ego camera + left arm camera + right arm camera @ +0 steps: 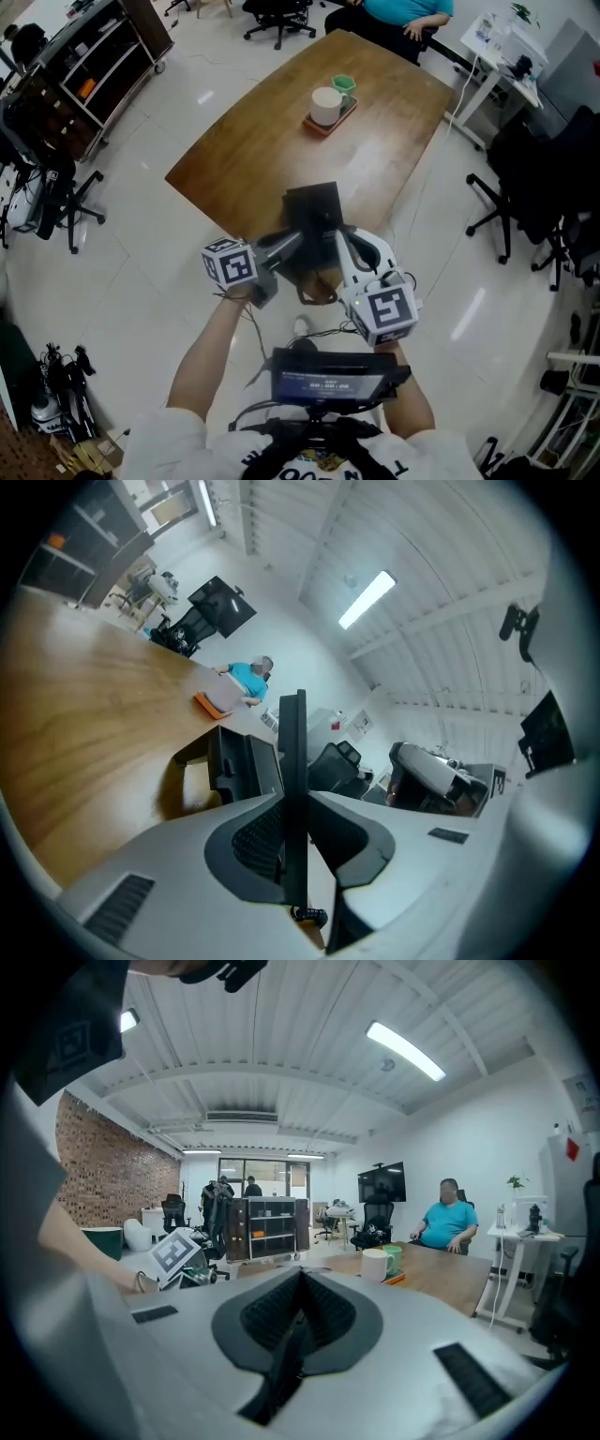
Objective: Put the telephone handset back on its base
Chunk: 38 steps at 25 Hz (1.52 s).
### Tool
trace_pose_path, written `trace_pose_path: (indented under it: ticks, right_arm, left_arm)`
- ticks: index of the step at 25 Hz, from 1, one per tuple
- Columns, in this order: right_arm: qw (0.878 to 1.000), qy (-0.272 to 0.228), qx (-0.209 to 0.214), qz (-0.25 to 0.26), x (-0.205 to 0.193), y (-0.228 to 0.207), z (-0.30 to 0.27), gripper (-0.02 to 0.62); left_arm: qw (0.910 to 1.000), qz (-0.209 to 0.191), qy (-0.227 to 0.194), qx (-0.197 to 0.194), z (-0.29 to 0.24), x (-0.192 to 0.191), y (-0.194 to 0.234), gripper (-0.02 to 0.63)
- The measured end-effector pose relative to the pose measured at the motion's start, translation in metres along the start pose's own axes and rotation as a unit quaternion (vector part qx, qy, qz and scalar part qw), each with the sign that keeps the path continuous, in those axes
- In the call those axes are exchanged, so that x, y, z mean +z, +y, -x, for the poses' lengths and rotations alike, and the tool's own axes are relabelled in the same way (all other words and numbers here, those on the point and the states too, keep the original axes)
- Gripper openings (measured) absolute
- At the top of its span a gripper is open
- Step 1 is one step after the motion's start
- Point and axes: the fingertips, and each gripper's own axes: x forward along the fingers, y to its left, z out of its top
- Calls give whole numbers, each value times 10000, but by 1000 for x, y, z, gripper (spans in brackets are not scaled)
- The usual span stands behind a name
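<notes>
The black telephone base [314,208] stands on the near corner of the wooden table [244,159]. It shows again as a dark block, the base [234,766], just beyond the left jaws. My left gripper [292,794] is shut on the black handset [292,738], seen edge-on as a thin upright strip, with its coiled cord [307,916] hanging below. From above, the left gripper [298,240] reaches in from the left over the base's near edge. My right gripper [343,234] comes in from the right, and the right gripper [300,1283] has its jaws together, with nothing clearly between them.
A white mug [326,105] and a green cup [344,84] sit on an orange tray [323,127] at mid-table. A person in a blue shirt [405,11] sits at the far end. Office chairs [539,187] stand at the right, a shelf unit [89,70] at the left.
</notes>
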Motion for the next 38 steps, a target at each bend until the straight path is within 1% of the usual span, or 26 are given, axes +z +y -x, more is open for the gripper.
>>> trace_pose_path:
  ticks: [3,6,11,15,18,21,24,27,30,34,38]
  right_arm:
    - [10000,31,-24,-34,-2,-2,-2,-2]
    - [10000,43,-26,-34,-2,-3,-3,-2]
    - [9999,111,-61,-65,-6,-4,-6,-2]
    - [9999,142,-55,-20,-10,-5,-8,-2]
    - [9998,154,-96,-41,-10,-7,-8,-2]
    - [9997,143,-159,-96,-7,-10,-7,-2]
    - [9997,177,-144,-49,-9,-10,-7,-2]
    - [9997,205,-119,-58,-10,-8,-8,-2]
    - [9995,227,-145,-143,-12,-9,-9,-2]
    - [9997,226,-105,-60,-12,-9,-12,-2]
    - [9995,246,-149,-106,-9,-7,-14,-2]
  left_arm:
    - [9991,360,168,-123,-5,-4,13,61]
    - [9974,539,420,-242,-9,-9,22,61]
    - [9951,825,473,-280,-14,-6,36,61]
    - [9929,917,654,-376,-21,-8,39,63]
    - [9898,1138,769,-374,-24,-12,45,64]
    - [9874,1339,736,-414,-25,-12,49,66]
    - [9872,1389,683,-378,-26,-14,52,63]
    - [9865,1454,621,-423,-27,-14,54,63]
    - [9869,1428,577,-475,-27,-14,55,63]
    - [9867,1460,534,-486,-26,-13,57,66]
    - [9864,1486,542,-448,-26,-14,58,69]
